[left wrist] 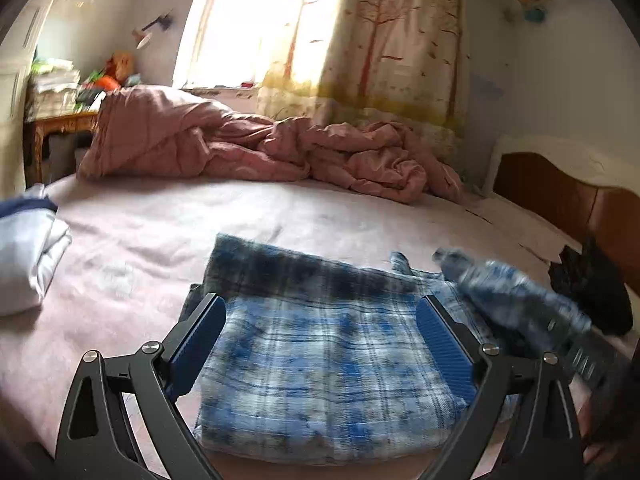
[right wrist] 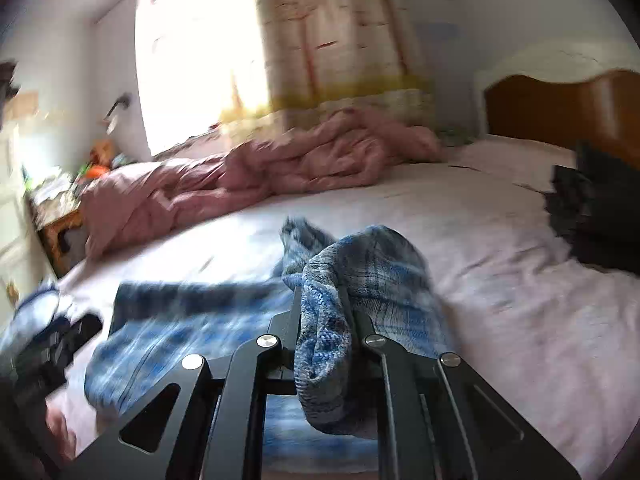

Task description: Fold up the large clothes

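A blue and white plaid garment point(left wrist: 320, 364) lies partly folded on the pink bed sheet point(left wrist: 200, 220). My left gripper point(left wrist: 320, 308) is open just above it, a blue pad on each side of the folded part. My right gripper point(right wrist: 322, 300) is shut on a bunched edge of the plaid garment point(right wrist: 360, 264) and holds it lifted off the bed. In the left wrist view the right gripper point(left wrist: 516, 304) shows blurred at the right, wrapped in the cloth. The rest of the garment point(right wrist: 180, 332) lies blurred to the left in the right wrist view.
A crumpled pink quilt point(left wrist: 240, 144) lies at the far side of the bed. A folded white and navy garment point(left wrist: 28, 260) sits at the left. Dark clothes point(left wrist: 592, 292) lie at the right by the brown headboard point(left wrist: 560, 192). A cluttered side table point(left wrist: 60, 120) stands far left.
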